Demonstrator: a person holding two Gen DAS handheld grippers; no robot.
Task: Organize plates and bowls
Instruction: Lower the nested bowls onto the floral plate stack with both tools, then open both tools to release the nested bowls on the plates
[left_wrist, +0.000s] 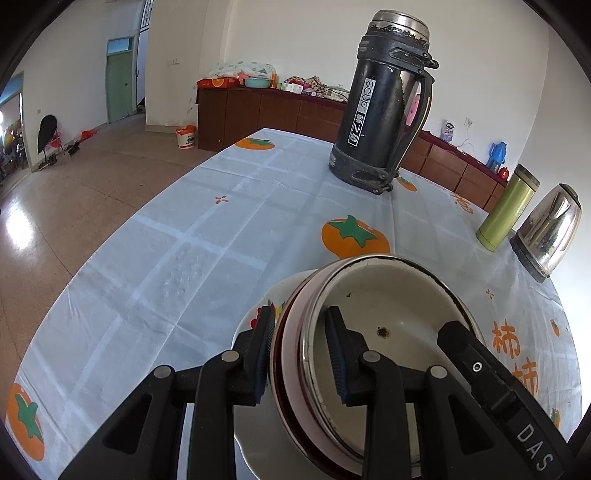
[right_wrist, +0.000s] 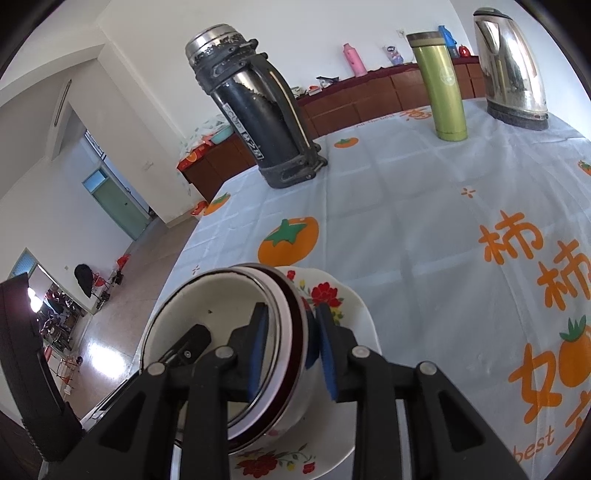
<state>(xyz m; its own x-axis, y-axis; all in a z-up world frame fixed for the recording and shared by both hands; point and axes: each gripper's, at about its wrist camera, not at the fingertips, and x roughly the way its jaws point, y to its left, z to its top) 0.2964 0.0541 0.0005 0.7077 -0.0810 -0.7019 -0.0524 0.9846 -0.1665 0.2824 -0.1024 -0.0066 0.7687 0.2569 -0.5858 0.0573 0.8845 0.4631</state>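
A nested stack of bowls (left_wrist: 388, 306), white inside with a metal rim and dark red bands, stands over a white plate with red flowers (left_wrist: 260, 306) on the table. My left gripper (left_wrist: 301, 356) is shut on the stack's near-left rim, one pad outside and one inside. My right gripper (right_wrist: 293, 352) is shut on the opposite rim of the bowl stack (right_wrist: 207, 306), above the flowered plate (right_wrist: 343, 306). Each view shows the other gripper's inner finger reaching into the bowl. Whether the stack rests on the plate I cannot tell.
The table wears a pale cloth with orange persimmons (left_wrist: 184, 240). A tall black thermos (left_wrist: 380, 110) stands behind the bowls. A green tumbler (left_wrist: 506, 210) and a steel kettle (left_wrist: 546, 232) stand at the far right. The table edge drops to a tiled floor on the left.
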